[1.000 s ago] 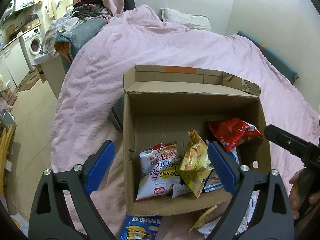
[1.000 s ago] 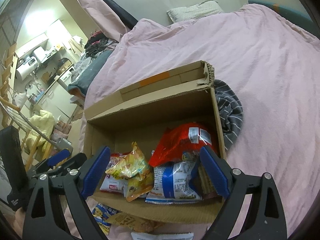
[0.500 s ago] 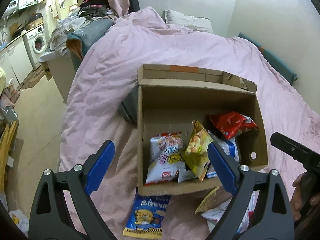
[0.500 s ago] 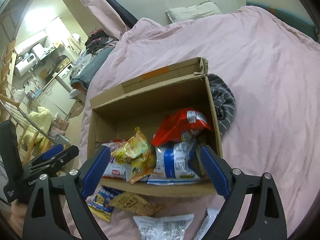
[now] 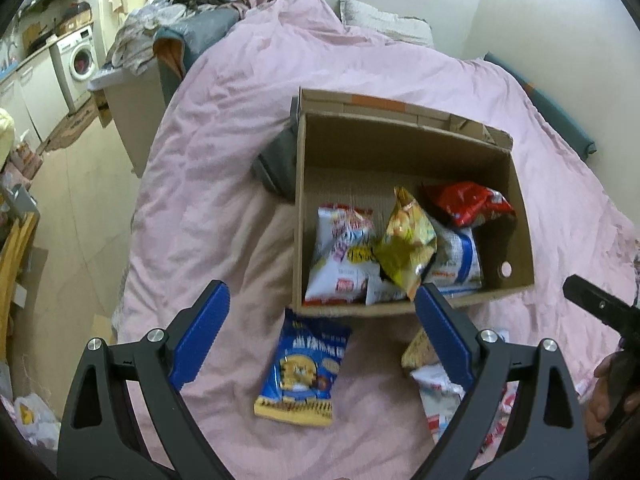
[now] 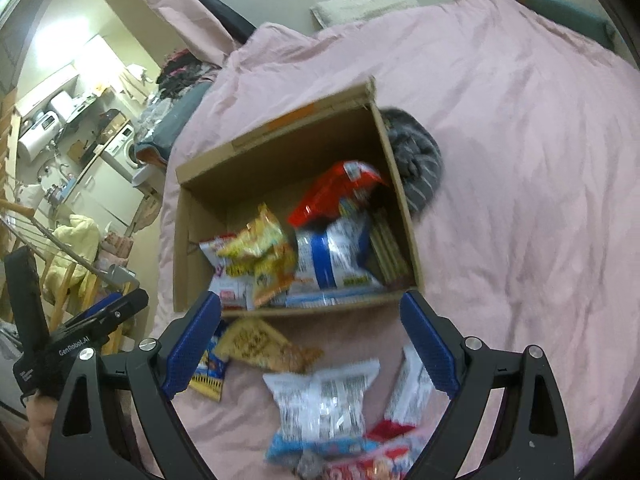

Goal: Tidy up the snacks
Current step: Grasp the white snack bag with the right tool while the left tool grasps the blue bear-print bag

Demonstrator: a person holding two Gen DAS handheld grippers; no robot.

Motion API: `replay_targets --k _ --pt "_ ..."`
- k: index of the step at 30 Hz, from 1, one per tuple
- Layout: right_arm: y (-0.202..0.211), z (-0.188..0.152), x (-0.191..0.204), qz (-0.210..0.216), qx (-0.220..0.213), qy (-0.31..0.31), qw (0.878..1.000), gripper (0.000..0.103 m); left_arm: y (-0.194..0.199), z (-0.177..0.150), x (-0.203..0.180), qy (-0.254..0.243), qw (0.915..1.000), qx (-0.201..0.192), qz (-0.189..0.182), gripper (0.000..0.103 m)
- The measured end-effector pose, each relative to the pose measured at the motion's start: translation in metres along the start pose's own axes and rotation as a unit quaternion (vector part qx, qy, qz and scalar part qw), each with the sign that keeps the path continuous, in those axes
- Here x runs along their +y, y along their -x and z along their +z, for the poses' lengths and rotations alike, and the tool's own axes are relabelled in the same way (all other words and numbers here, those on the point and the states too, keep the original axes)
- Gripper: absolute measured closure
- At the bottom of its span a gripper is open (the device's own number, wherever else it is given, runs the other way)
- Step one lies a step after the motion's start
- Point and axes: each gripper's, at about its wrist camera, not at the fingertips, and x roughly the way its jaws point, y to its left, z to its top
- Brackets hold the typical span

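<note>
While both grippers' jaws gape empty: 1 box (image 5: 412,308), approx 5 snack bags (image 5: 406,240) inside.

A cardboard box (image 5: 516,216) sits on the bed (image 5: 224,184), with several snack bags (image 5: 404,240) inside it, crowded toward its near wall. Before the box lie loose packets (image 6: 320,400) on the cover (one (image 5: 304,372) toward the left). A folded cloth (image 6: 416,160) lies against the box's far side. A pillow (image 5: 384,26) rests at the bed's head.

Cardboard box (image 5: 404,152) open-topped, rear half bare; front packed with snack bags (image 5: 404,240). Loose packets (image 6: 320,396) littering bed (image 6: 520,160) ahead.
</note>
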Motion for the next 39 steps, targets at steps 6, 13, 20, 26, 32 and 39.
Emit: replay_targets --k 6,13,20,26,32,39 --pt "0.004 -0.020 -0.011 0.008 0.025 -0.038 0.999 0.010 0.006 -0.017 0.003 0.007 0.9999 0.015 -0.002 0.011" --pt "-0.036 -0.045 -0.013 0.007 0.129 -0.049 0.990 0.009 0.007 -0.030 0.011 0.030 0.9990 0.034 -0.004 0.011" --pt "-0.101 -0.070 0.008 -0.049 0.256 0.025 0.965 0.003 0.008 -0.031 0.019 0.038 0.9985 0.040 0.002 0.011" --pt "-0.133 -0.091 0.025 -0.079 0.309 0.074 0.945 0.003 -0.001 -0.033 0.036 0.059 0.9966 0.057 0.009 0.011" --pt "-0.126 -0.089 0.021 -0.084 0.298 0.076 0.948 0.032 -0.007 -0.031 0.044 0.074 0.9949 0.066 0.023 0.011" --pt "-0.081 -0.068 0.006 -0.001 0.239 0.021 0.971 0.038 -0.012 -0.023 0.057 0.090 0.9924 0.075 0.039 0.011"
